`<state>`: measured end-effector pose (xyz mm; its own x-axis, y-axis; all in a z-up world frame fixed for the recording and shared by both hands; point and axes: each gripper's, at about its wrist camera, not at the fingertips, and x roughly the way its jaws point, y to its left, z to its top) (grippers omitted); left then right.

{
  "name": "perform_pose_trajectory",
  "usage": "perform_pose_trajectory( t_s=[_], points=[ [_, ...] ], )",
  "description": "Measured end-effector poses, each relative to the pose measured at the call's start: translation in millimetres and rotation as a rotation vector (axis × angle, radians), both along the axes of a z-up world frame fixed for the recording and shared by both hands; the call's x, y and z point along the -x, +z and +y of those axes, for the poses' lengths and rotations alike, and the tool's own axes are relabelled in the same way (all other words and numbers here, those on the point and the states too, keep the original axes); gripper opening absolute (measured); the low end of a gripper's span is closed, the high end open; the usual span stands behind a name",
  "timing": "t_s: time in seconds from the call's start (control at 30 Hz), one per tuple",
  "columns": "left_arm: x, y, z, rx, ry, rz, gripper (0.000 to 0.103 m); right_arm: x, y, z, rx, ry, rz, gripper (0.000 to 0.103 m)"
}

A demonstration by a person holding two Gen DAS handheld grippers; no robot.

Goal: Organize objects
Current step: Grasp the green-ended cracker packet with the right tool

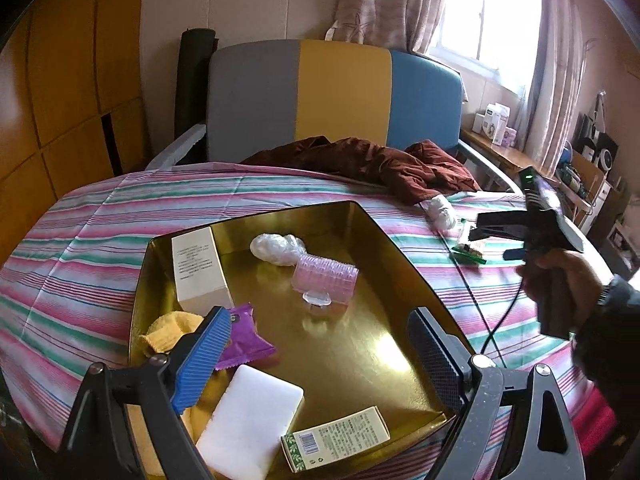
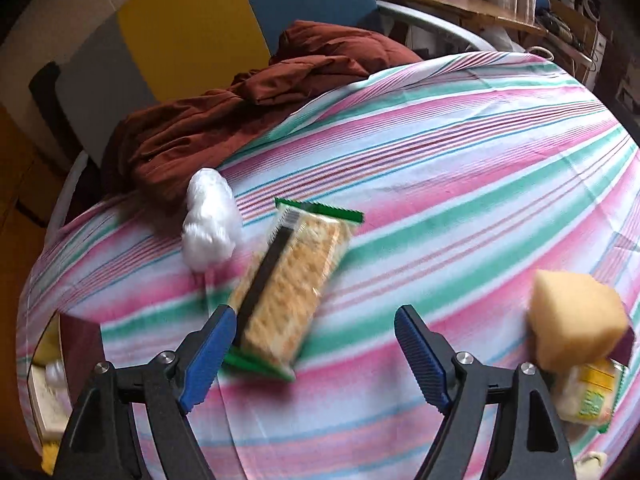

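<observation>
A gold tray (image 1: pixel 372 344) lies on the striped bedspread and holds a white box (image 1: pixel 200 272), a pink hair roller (image 1: pixel 326 276), a crumpled white bag (image 1: pixel 276 249), a purple packet (image 1: pixel 244 340), a yellow cloth (image 1: pixel 168 330), a white sponge (image 1: pixel 250 420) and a green-printed box (image 1: pixel 336 442). My left gripper (image 1: pixel 316 356) is open and empty above the tray's near part. My right gripper (image 2: pixel 316 344) is open just above a cracker packet (image 2: pixel 292 284) on the bedspread. A white bag ball (image 2: pixel 210 226) lies to its left. The right gripper also shows in the left wrist view (image 1: pixel 504 236).
A yellow sponge (image 2: pixel 576 324) and a yellow-green packet (image 2: pixel 590 396) lie at the right. A dark red garment (image 2: pixel 248 108) is heaped at the far side before a grey, yellow and blue headboard (image 1: pixel 340 92). A shelf with boxes (image 1: pixel 496 124) stands by the window.
</observation>
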<state>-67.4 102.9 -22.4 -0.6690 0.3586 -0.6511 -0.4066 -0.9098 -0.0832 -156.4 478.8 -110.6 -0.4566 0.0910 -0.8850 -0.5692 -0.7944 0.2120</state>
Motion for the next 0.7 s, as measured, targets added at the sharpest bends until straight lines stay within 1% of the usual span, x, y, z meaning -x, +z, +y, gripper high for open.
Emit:
perform_pose_trajectory(
  t_s=[0.13,0.27,0.33,0.37,0.4,0.43,0.57,0.7],
  points=[
    [5,3,2,-0.005,-0.002,0.000,0.091,20,-8,2,-0.025,-0.023,-0.024,0.086],
    [11,5,7,-0.006,-0.009,0.001,0.091,35,-12,-4,-0.099,0.030,-0.080,0.085],
    [12,5,11,-0.006,-0.015,0.000,0.091,35,-11,-7,-0.131,0.076,-0.089,0.076],
    [12,6,13,-0.007,-0.022,-0.002,0.091,34,-9,-7,-0.138,0.091,-0.087,0.063],
    [12,7,16,-0.011,-0.031,-0.001,0.091,30,-8,-7,-0.145,0.106,-0.090,0.053],
    [13,7,19,-0.012,-0.038,-0.003,0.092,25,-7,-6,-0.144,0.130,-0.094,0.048],
    [13,9,31,-0.005,-0.078,-0.005,0.092,-3,-6,-4,-0.157,0.231,-0.125,0.047],
    [16,12,46,-0.001,-0.115,-0.020,0.092,-40,-7,-9,-0.138,0.330,-0.163,0.047]
  ],
)
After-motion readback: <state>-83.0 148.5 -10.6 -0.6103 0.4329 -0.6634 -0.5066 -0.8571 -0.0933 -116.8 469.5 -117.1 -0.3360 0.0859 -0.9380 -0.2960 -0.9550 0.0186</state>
